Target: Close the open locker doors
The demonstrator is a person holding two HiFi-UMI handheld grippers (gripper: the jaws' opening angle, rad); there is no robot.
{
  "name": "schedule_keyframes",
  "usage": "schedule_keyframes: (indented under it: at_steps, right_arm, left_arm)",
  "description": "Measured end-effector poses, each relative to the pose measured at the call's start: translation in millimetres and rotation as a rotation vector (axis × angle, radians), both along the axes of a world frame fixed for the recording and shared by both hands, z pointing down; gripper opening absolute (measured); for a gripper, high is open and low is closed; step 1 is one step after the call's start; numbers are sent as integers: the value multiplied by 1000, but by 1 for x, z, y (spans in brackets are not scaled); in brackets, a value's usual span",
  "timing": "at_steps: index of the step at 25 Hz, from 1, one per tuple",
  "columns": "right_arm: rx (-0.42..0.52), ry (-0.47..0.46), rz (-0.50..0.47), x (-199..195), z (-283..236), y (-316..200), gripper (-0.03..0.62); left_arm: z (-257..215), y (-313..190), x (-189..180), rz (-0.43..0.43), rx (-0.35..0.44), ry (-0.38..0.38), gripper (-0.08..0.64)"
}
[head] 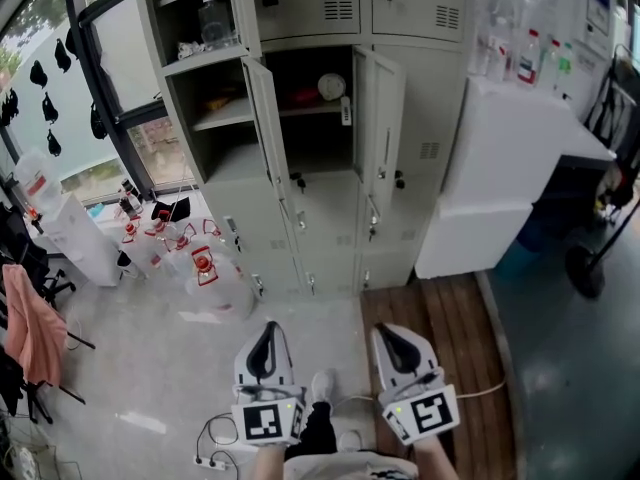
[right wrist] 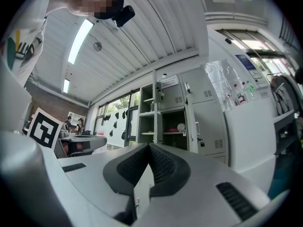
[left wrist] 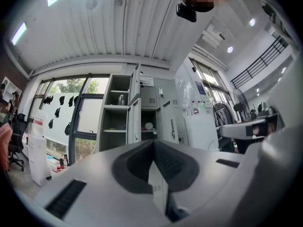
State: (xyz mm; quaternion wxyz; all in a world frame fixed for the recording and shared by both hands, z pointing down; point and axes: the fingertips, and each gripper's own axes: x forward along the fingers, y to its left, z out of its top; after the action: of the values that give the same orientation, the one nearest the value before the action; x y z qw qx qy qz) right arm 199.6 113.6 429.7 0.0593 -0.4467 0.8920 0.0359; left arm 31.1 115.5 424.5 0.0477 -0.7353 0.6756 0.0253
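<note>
Since left tongs point(head: 268, 330) and right tongs point(head: 388, 333) were pressed together, empty, with open locker doors point(head: 266, 128) well ahead, we feared hard shove bouncing door back, or feet clipping jugs point(head: 215, 280) on floor point(head: 150, 363).

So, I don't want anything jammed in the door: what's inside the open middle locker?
In the middle locker, a round white object and something red sit on the shelf. Below the shelf it is too dark to tell.

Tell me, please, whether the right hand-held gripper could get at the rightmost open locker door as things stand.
Probably not yet: the right hand-held gripper is well short of that door, though the floor between looks free.
</note>
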Motion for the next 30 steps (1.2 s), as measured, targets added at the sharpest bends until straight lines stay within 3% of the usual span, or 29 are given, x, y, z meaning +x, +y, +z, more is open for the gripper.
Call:
schedule_keyframes:
  at_steps: [8,21,30]
  right_arm:
    - [22,28,29,-7,-10,-76,6]
    - [74,9,87,-65,-55,-240,6]
    - [54,12,58,-98,-51,-286,6]
  left_arm:
    - [-1,-78,-15,19,21,-17,5]
    - [-42,-250,-74,56,80,-23,5]
    - [-40,-287,-101,34,68,19,5]
